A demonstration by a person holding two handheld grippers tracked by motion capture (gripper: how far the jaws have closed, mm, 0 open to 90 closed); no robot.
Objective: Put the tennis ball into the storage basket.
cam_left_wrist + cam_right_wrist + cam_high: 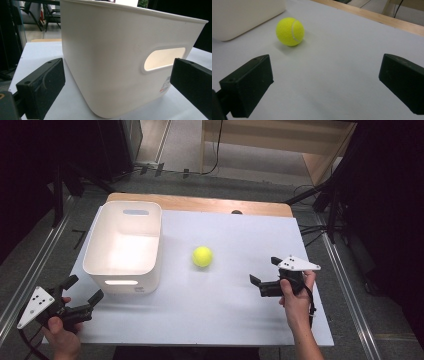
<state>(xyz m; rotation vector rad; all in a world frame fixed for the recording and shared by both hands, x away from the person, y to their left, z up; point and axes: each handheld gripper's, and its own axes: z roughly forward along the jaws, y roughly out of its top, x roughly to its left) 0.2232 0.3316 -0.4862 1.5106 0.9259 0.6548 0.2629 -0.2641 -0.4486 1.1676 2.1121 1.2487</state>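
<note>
The ball (202,256) lies on the white bench (225,305), mid-bench, just right of the tub (125,245) — apart from it. The right tongs (266,271) hover near and right of the ball, jaws spread, empty. The left tongs (82,290) sit at the tub's near left corner — also spread, holding nothing.

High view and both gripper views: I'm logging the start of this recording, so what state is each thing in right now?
Tennis ball: lying free on the white table top, apart from the bin and from both grippers.
White bin: upright, open at the top, nothing seen inside.
Left gripper: open, holding nothing, near the bin's front corner.
Right gripper: open, holding nothing, aimed toward the ball.
</note>
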